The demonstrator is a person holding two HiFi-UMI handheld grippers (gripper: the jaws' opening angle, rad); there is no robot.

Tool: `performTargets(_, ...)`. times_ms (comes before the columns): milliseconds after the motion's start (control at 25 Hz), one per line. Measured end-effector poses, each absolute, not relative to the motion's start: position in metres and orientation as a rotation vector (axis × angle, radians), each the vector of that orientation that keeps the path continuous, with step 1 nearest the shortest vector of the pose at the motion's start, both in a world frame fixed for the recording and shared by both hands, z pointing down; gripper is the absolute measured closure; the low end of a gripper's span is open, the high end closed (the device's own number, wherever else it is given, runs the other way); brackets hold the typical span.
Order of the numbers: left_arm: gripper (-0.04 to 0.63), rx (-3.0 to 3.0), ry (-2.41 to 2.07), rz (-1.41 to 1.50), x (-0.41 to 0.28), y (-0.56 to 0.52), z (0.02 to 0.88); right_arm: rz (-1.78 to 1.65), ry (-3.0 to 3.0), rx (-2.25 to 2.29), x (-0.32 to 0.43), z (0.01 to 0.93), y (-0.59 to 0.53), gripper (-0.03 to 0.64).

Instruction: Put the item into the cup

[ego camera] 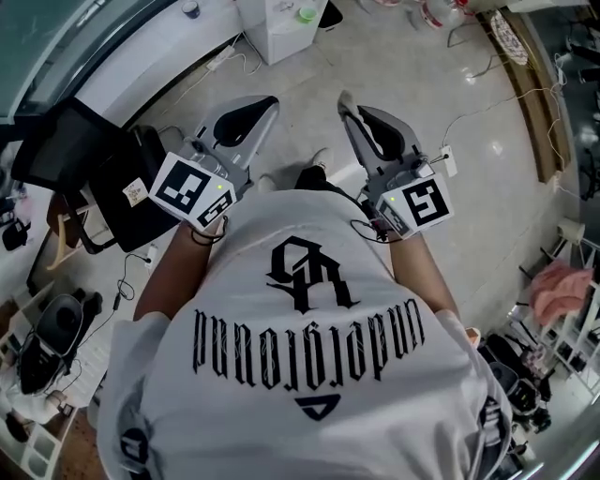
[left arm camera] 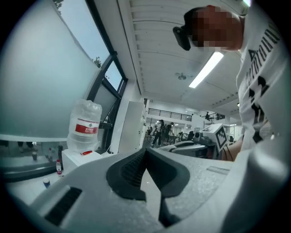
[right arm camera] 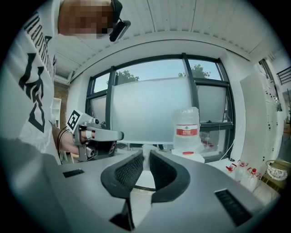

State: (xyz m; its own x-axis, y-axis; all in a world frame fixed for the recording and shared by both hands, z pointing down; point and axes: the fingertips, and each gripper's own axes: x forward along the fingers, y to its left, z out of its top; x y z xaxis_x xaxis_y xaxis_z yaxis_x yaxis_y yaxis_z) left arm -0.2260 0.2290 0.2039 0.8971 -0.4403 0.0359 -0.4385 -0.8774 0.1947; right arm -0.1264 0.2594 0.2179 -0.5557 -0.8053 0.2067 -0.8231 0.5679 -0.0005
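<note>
No cup and no loose item shows in any view. I stand over a pale floor with both grippers raised in front of the chest of a white printed shirt (ego camera: 300, 319). My left gripper (ego camera: 265, 101) points away from me; in the left gripper view its black pads (left arm camera: 129, 170) meet at the tips of the left gripper (left arm camera: 145, 151), with nothing between them. My right gripper (ego camera: 349, 101) is held level beside it. In the right gripper view the right gripper (right arm camera: 143, 157) has its pads parallel with a narrow gap and nothing in it.
A large water bottle (right arm camera: 186, 129) stands on a white cabinet (ego camera: 281, 28) by the window. A black chair (ego camera: 94, 178) is at my left. A power strip (ego camera: 448, 161) and cables lie on the floor at right, near a pink cloth (ego camera: 560, 286).
</note>
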Motion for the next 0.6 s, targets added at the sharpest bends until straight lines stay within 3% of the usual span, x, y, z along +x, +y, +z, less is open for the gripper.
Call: performTargets(600, 0.581, 2.834, -0.722, 0.034, -0.09, 0.171, 0.206, 0.103, -2.618, 1.371, 0.024, 0.223, 0.203, 0.565)
